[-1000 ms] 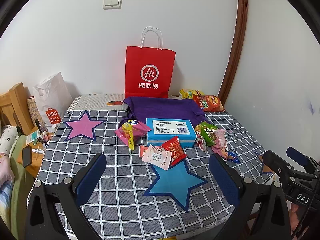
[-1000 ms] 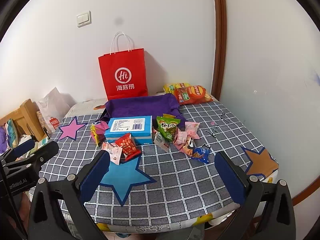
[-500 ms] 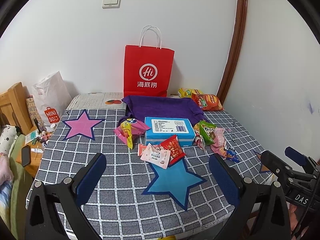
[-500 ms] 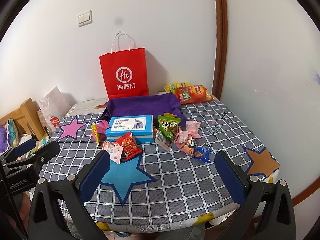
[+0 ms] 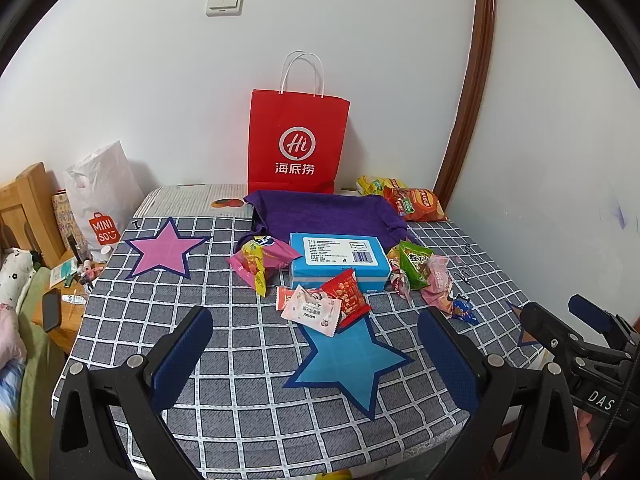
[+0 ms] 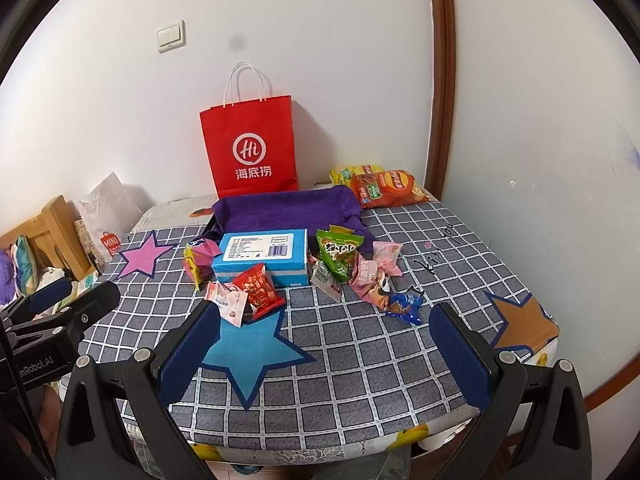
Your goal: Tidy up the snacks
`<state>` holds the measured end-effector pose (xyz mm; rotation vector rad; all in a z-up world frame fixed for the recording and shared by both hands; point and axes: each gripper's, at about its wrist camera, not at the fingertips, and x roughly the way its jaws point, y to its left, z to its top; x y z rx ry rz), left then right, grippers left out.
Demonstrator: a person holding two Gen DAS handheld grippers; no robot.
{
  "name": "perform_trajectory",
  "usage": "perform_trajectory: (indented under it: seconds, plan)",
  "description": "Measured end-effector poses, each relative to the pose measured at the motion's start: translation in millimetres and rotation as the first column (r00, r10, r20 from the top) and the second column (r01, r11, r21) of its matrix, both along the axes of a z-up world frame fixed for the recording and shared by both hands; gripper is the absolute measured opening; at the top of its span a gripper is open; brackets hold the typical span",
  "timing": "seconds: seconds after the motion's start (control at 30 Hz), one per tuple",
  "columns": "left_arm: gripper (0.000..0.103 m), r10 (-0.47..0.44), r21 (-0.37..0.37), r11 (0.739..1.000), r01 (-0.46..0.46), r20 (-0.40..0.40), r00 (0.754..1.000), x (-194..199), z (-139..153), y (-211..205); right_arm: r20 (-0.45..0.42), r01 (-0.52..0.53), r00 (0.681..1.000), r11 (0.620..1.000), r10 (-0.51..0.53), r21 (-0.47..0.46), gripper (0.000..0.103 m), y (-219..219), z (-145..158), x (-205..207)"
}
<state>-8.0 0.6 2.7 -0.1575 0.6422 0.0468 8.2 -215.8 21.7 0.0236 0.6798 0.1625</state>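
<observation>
Loose snack packets lie around a blue box [image 5: 339, 259] [image 6: 264, 254] in the middle of the checked table [image 5: 224, 360]. A red packet [image 5: 347, 295] [image 6: 258, 288] and a white-pink packet [image 5: 312, 312] [image 6: 228, 304] lie in front of the box. A pink and yellow packet [image 5: 258, 262] sits on its left, a green packet [image 5: 414, 263] [image 6: 338, 256] and pink wrappers [image 6: 372, 276] on its right. A purple cloth tray [image 5: 324, 214] [image 6: 280, 212] stands behind. My left gripper [image 5: 316, 360] and right gripper [image 6: 324, 354] hover open over the near table edge, holding nothing.
A red paper bag [image 5: 296, 144] leans on the back wall. Chip bags [image 6: 384, 188] lie at the back right corner. Pink [image 5: 162, 250], blue [image 5: 352, 360] and orange [image 6: 520, 322] stars mark the cloth. A wooden bed frame [image 5: 24, 208] and a white shopping bag [image 5: 100, 200] stand left.
Both grippers have drawn back and risen slightly from the table; the snacks look a little farther away. Nothing on the table has moved.
</observation>
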Motion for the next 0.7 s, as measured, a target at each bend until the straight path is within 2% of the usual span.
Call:
perform_trajectory:
  seconds: [0.7]
  plan:
    - [0.103,-0.006,-0.005,1.0,0.006,0.0,1.0,-1.9,-1.3,-0.6,0.003,0.004,1.0,1.0,-0.004,-0.004,0.103,-0.2,0.9,-3.6]
